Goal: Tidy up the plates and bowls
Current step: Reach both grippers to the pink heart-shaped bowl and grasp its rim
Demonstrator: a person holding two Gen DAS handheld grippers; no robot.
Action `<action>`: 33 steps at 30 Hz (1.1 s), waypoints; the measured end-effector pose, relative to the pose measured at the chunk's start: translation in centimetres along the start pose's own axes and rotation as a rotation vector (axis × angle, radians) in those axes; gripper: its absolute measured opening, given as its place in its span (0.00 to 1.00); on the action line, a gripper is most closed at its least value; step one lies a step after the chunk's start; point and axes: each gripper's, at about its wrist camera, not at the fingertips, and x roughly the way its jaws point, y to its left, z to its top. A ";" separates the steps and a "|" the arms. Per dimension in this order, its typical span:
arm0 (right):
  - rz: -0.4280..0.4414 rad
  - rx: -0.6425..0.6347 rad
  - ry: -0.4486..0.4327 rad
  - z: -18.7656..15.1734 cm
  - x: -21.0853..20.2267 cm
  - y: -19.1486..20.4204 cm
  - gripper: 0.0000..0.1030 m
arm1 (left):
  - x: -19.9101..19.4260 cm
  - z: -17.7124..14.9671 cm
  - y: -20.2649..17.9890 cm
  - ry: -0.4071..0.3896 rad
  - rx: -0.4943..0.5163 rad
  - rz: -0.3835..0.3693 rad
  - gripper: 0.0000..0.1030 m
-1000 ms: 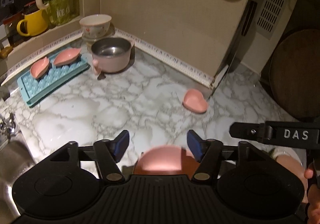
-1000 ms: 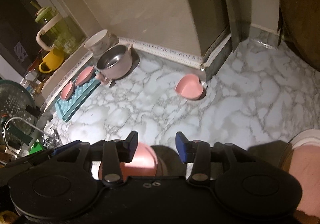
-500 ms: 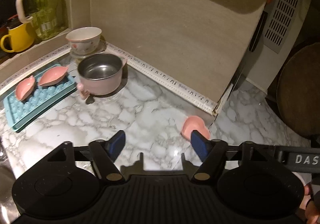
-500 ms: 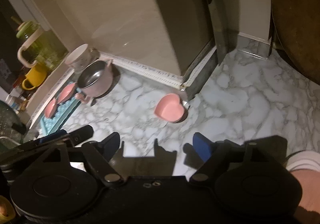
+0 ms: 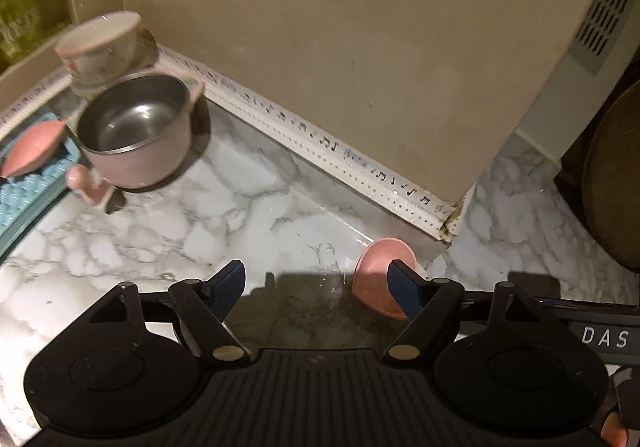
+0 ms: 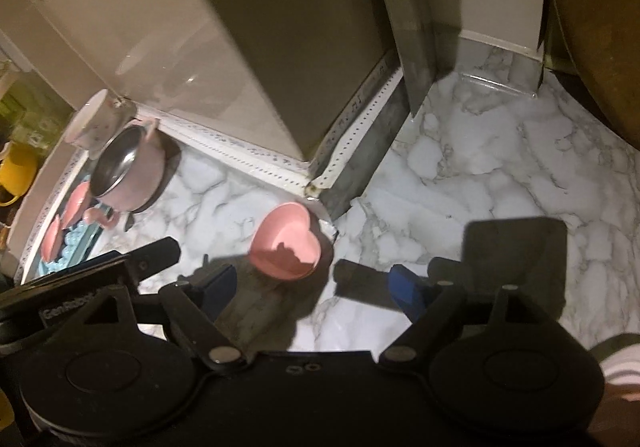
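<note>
A pink heart-shaped bowl [image 6: 286, 241] sits on the marble counter [image 6: 480, 175] near the wall corner. My right gripper [image 6: 312, 287] hovers just short of it, open and empty. In the left wrist view the same heart bowl [image 5: 374, 273] is partly hidden behind the right finger of my left gripper [image 5: 316, 285], which is also open with nothing between its pads. At the far left stand a pink pot with a steel inside [image 5: 136, 135] and a white flowered bowl [image 5: 100, 47]. Two pink leaf-shaped dishes [image 6: 74, 205] lie on a blue tray [image 5: 28, 191].
A beige wall panel [image 5: 340, 47] juts out into a corner right behind the heart bowl. A large round brown board [image 6: 592, 27] leans at the right. A yellow mug [image 6: 14, 171] stands at the left edge. The left gripper's body [image 6: 120, 267] crosses the right view's lower left.
Both grippers moved forward and down toward the wall corner and the heart bowl, and their jaws widened. The round pink dish seen under the jaws a second ago is out of view.
</note>
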 end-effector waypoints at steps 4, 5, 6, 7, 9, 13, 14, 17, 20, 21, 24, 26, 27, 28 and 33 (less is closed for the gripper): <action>-0.012 0.007 0.030 0.5 2.3 -0.8 0.75 | 2.8 0.3 -0.4 0.052 0.004 0.000 0.76; -0.017 0.007 0.038 0.5 2.8 -0.9 0.73 | 3.3 0.4 -0.3 0.059 -0.001 -0.002 0.76; -0.022 0.008 0.049 0.6 3.3 -1.1 0.72 | 3.8 0.5 -0.2 0.066 -0.009 -0.006 0.76; -0.022 0.012 0.062 0.7 3.9 -1.2 0.69 | 4.3 0.6 -0.1 0.072 -0.020 -0.012 0.76; -0.008 0.018 0.075 0.7 4.6 -1.5 0.65 | 5.0 0.8 0.0 0.074 -0.026 -0.013 0.76; 0.028 0.017 0.097 0.7 5.9 -1.5 0.52 | 6.1 1.0 0.0 0.079 -0.030 -0.027 0.75; 0.032 0.016 0.100 0.7 6.1 -1.5 0.49 | 6.3 1.0 0.0 0.082 -0.031 -0.033 0.74; 0.050 0.005 0.112 0.7 6.8 -1.2 0.37 | 7.0 0.9 -0.1 0.094 -0.023 -0.037 0.63; 0.052 -0.003 0.116 0.7 7.3 -1.1 0.28 | 7.5 0.9 -0.1 0.104 -0.028 -0.040 0.49; 0.053 -0.002 0.115 0.7 7.4 -1.1 0.26 | 7.7 0.8 -0.1 0.109 -0.028 -0.045 0.46; 0.054 0.002 0.117 0.7 7.8 -1.2 0.17 | 8.0 0.7 -0.2 0.114 -0.030 -0.051 0.40; 0.058 0.002 0.114 0.7 8.0 -1.2 0.13 | 8.1 0.6 -0.4 0.117 -0.026 -0.068 0.29; 0.059 0.001 0.113 0.7 8.0 -1.2 0.12 | 8.2 0.5 -0.5 0.119 -0.025 -0.075 0.27; 0.062 0.000 0.111 0.7 8.0 -1.1 0.09 | 8.2 0.5 -0.7 0.120 -0.019 -0.078 0.21; 0.059 -0.011 0.099 0.7 7.7 -0.8 0.04 | 8.0 0.2 -1.3 0.120 -0.001 -0.091 0.09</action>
